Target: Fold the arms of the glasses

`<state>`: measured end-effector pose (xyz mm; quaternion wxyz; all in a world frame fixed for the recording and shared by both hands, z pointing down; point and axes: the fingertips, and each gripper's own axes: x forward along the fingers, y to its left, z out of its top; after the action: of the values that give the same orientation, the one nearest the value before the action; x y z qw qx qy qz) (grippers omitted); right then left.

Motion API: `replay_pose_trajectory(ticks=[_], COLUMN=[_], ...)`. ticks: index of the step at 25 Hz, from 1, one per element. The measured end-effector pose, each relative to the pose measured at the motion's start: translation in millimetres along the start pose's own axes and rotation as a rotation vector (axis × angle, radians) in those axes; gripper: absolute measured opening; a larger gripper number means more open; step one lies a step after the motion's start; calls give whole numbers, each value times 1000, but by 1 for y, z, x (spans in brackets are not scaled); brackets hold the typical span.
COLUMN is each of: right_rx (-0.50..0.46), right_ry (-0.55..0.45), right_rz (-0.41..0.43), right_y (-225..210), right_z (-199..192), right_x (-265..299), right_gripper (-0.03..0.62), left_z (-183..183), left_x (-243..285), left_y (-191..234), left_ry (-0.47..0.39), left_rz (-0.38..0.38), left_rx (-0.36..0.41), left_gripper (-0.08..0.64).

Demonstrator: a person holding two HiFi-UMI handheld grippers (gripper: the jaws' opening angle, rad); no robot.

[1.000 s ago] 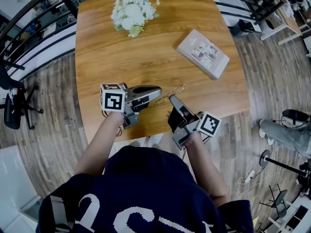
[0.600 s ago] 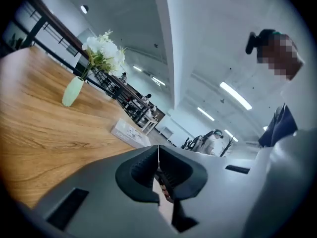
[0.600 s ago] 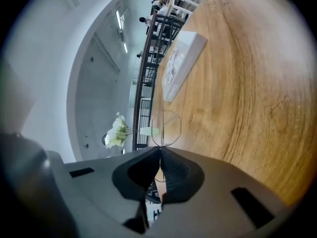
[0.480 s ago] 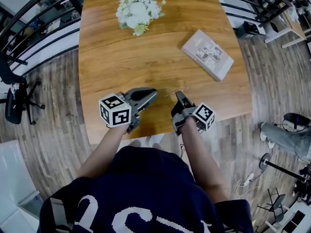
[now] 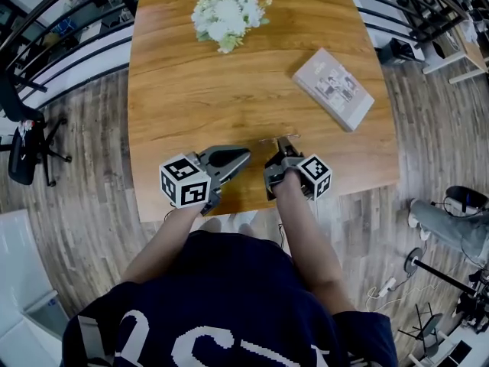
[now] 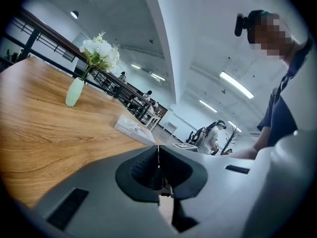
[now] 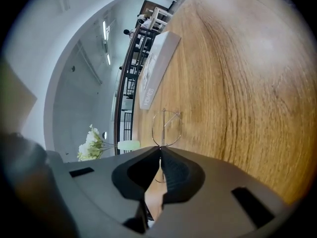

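Note:
Thin wire-rimmed glasses (image 5: 279, 138) are just above the wooden table (image 5: 191, 105), near its front edge. My right gripper (image 5: 283, 151) is shut on them. In the right gripper view one round lens rim (image 7: 166, 128) stands out past the closed tips (image 7: 160, 150), and a second rim shows behind the pads. My left gripper (image 5: 246, 156) is shut, a little to the left of the glasses and apart from them. In the left gripper view its closed jaws (image 6: 158, 148) hold nothing.
A book (image 5: 334, 89) lies on the right part of the table, beyond the glasses. A vase of white flowers (image 5: 229, 12) stands at the far side. The table's front edge is directly under my hands. A black railing runs behind the table.
My right gripper has come down towards the table with the glasses in it. My left gripper has sunk a little, rolled, and now stands apart from the glasses.

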<state>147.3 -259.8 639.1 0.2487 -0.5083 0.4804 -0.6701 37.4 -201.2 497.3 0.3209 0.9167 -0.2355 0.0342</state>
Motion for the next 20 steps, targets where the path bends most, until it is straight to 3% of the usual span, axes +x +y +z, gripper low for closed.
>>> replay_pose_trajectory(ticks=[4,7,9,12,20], right_rx=[5,10,-9,-129,-585], right_ry=[-6,2,11,23,16], right_rz=[2,20,24,51,212], right_y=[0,2,3,16,92], right_z=[1,1,1,3,6], right_x=[7,11,10,3,-37], right_gripper=[31,90,58,34,25], left_z=[1,3,6,12,46], left_x=[-8,-12,-13,-13,-9], left_y=[4,7,9,11,8], left_ry=[-13,-23,-32,-42,-92], left_rz=[15,25,34,48,91], left_rx=[1,-1,2,23,129], left_gripper=[20,20,20,20,20])
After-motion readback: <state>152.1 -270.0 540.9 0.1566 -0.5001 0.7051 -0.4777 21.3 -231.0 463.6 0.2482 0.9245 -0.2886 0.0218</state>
